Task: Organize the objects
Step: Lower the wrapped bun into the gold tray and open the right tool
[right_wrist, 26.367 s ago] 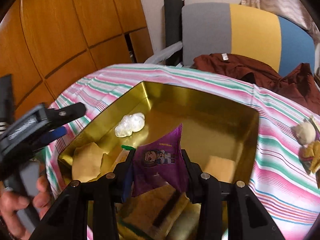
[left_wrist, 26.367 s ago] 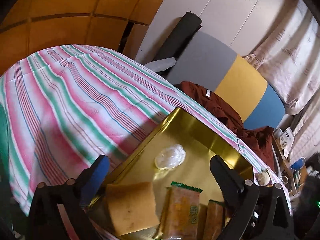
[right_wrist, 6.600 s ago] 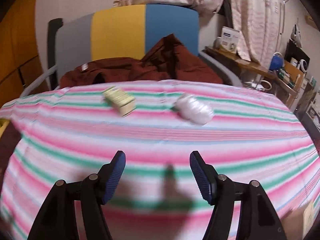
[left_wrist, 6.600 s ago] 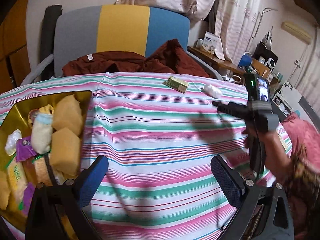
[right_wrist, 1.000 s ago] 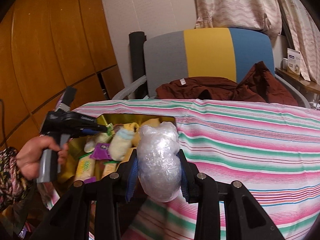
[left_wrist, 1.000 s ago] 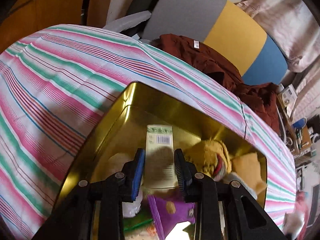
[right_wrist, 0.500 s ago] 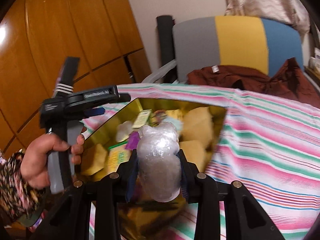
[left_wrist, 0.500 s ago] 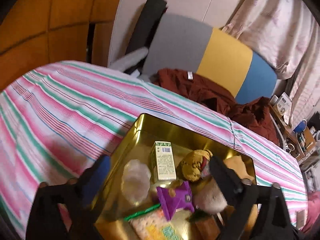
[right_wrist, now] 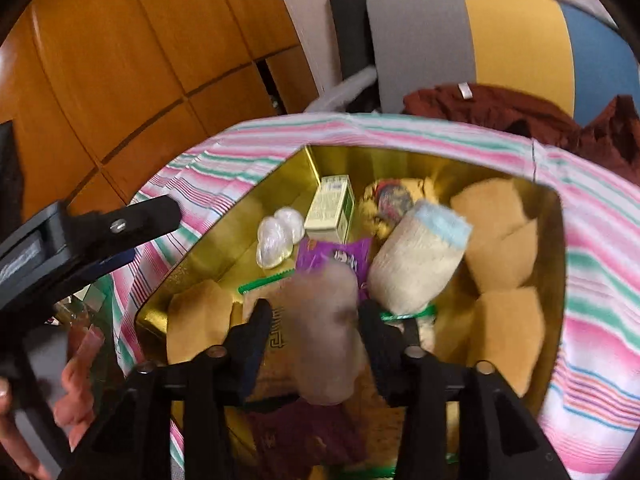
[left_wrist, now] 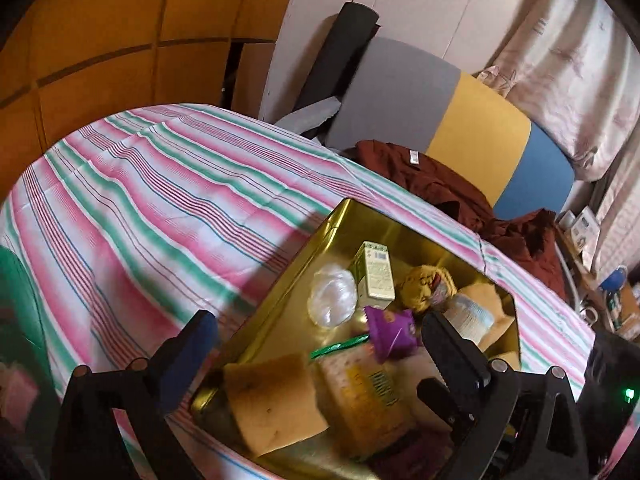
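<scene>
The gold tin (left_wrist: 320, 236) sits on the striped cloth (left_wrist: 140, 208) of the counter, and it is nearly full. Its far left corner shows bare gold floor; the rest is packed to the walls. Left of the tin the cloth lies bare and wide up to the counter's far edge.

The right gripper (right_wrist: 312, 320) hangs over the tin's near half. Its fingers have just been opening, and the clear wrap bundle (right_wrist: 324, 332), blurred, lies between them; whether the pads press on it I cannot tell. The left gripper (left_wrist: 316, 336) is spread wide over the tin's near left corner with nothing held, and in the right view it shows at the left edge in a hand (right_wrist: 72, 384).

In the tin: a small green-and-white box (right_wrist: 330, 208) at the far wall, a second clear bundle (right_wrist: 278, 236) beside it, a purple packet (right_wrist: 332, 256), a rolled sock (right_wrist: 416, 260) with a blue cuff, and yellow sponges (right_wrist: 496, 232) along the right wall.

Behind the counter stand a grey, yellow and blue chair (left_wrist: 460, 120) with a brown garment (left_wrist: 440, 184), wood panels (right_wrist: 120, 60) and curtains (left_wrist: 568, 60).
</scene>
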### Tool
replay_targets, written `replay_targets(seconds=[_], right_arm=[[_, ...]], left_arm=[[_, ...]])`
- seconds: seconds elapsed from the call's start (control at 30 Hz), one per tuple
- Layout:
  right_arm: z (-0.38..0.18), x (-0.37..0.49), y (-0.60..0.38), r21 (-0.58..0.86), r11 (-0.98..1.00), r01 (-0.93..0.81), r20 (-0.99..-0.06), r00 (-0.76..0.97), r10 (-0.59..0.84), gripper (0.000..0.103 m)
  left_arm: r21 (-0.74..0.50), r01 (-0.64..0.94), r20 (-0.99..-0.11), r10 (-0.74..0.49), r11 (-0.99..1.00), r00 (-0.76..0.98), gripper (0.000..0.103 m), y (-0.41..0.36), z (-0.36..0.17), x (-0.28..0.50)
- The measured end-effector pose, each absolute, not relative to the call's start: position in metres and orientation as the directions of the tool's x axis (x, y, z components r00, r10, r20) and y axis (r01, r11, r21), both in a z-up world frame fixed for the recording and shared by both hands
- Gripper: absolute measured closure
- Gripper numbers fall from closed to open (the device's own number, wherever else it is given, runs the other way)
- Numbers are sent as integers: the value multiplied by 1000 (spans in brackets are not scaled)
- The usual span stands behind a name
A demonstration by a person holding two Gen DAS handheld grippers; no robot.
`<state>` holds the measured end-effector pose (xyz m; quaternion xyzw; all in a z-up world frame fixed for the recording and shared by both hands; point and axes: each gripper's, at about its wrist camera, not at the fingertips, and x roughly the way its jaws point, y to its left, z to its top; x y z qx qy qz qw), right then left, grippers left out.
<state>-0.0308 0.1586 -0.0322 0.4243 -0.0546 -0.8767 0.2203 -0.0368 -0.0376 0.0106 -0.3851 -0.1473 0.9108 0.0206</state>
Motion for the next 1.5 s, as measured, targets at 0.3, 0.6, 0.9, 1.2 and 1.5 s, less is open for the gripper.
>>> replay_targets(seconds=[0.3, 0.6, 0.9, 1.2, 1.5], right_arm=[[-19, -15, 171, 252, -918, 305, -702, -596, -391, 42], [-31, -24, 148, 74, -936, 343, -758, -590, -276, 58], [-35, -17, 123, 112, -895, 432, -778, -522, -349, 61], [-11, -2, 136, 69, -926, 371, -764, -577, -289, 57], [9, 9, 155, 36, -961, 273, -749, -629, -207, 51]], left_arm=[[-206, 52, -687, 106, -977, -719, 0, -32, 12, -18], [-142, 37, -669, 68, -989, -740, 0, -27, 24, -5], [-129, 81, -661, 25, -988, -750, 0, -37, 26, 5], [-106, 130, -691, -21, -986, -723, 0, -39, 20, 5], [-43, 119, -678, -58, -992, -733, 0, -22, 24, 15]])
